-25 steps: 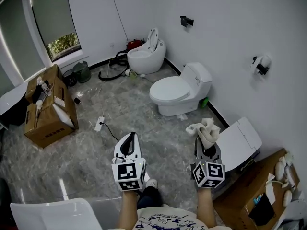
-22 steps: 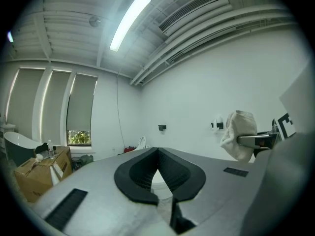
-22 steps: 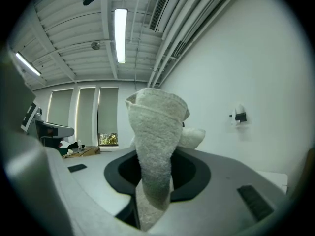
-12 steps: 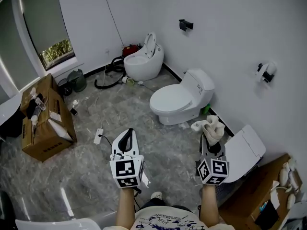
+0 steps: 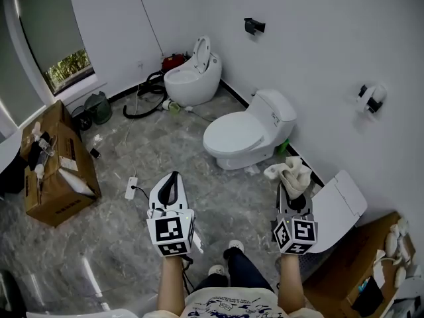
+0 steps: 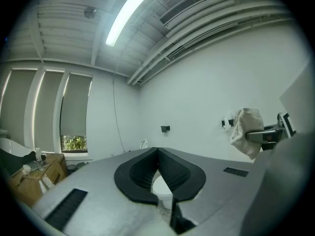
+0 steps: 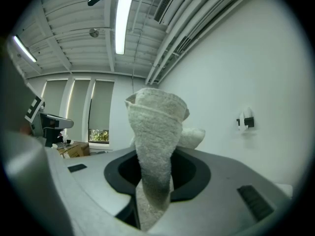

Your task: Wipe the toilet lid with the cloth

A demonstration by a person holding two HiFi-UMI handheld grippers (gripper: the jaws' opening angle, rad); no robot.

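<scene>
The white toilet (image 5: 242,134) with its lid (image 5: 232,130) down stands against the right wall, ahead of both grippers. My right gripper (image 5: 290,192) is shut on a bunched white cloth (image 5: 291,173), which stands up from its jaws; in the right gripper view the cloth (image 7: 155,136) fills the gap between them. My left gripper (image 5: 173,176) is held level to the left with its jaws meeting at the tips and nothing between them. In the left gripper view the toilet (image 6: 162,188) shows through the gap behind the left gripper's (image 6: 157,152) tips, and the cloth (image 6: 245,132) hangs at the right.
A round toilet (image 5: 192,78) with its lid up stands at the back, a black hose (image 5: 147,91) beside it. Another toilet (image 5: 339,201) is close on my right, by a wooden box (image 5: 361,264). Cardboard boxes (image 5: 56,167) and a power strip (image 5: 130,187) lie left.
The person has stepped forward, so the closed toilet lies nearer and more central in the head view. Both grippers keep their pose, the right still holding the cloth.
</scene>
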